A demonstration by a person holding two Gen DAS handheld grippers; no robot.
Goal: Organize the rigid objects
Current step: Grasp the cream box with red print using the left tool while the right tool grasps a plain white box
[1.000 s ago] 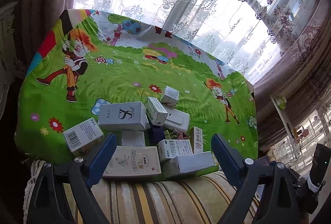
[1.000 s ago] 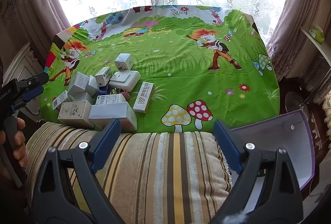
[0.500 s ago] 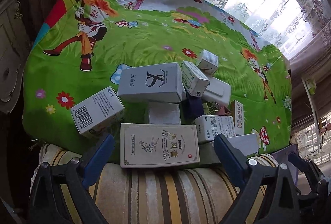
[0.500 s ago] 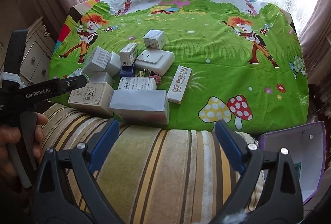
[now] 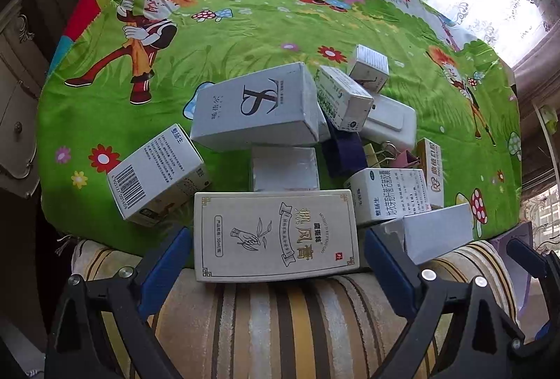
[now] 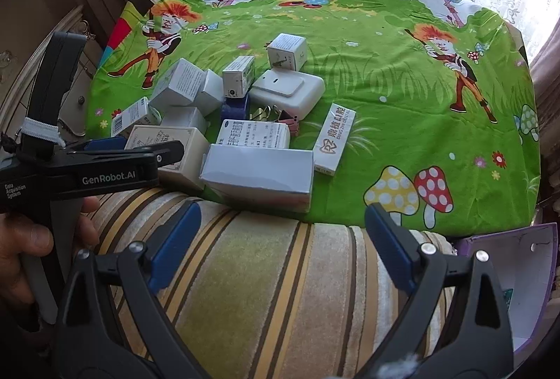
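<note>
A pile of small cartons lies at the near left of the green cartoon cloth [image 5: 245,39]. A cream box with Chinese lettering [image 5: 276,235] is nearest. Its near edge shows between the blue pads [image 5: 168,260] of my left gripper [image 5: 276,253], which is open and not touching it. Behind it are a grey logo box [image 5: 255,106], a barcode box [image 5: 157,176], a white plastic device [image 5: 392,120] and binder clips [image 5: 385,155]. My right gripper [image 6: 282,221] is open over the striped cushion [image 6: 266,274], holding nothing, just short of a plain white box [image 6: 259,176].
A narrow dental box [image 6: 334,139] lies to the right of the pile. A purple open container [image 6: 507,260] stands at the lower right, off the cloth. A cabinet [image 5: 14,92] is at the left, and curtains hang behind. A hand [image 6: 21,239] holds the left gripper.
Both views have dropped and tilted down toward the pile, so the boxes look larger. The left gripper has come in around the cream box, and the right has shifted left toward the white box.
</note>
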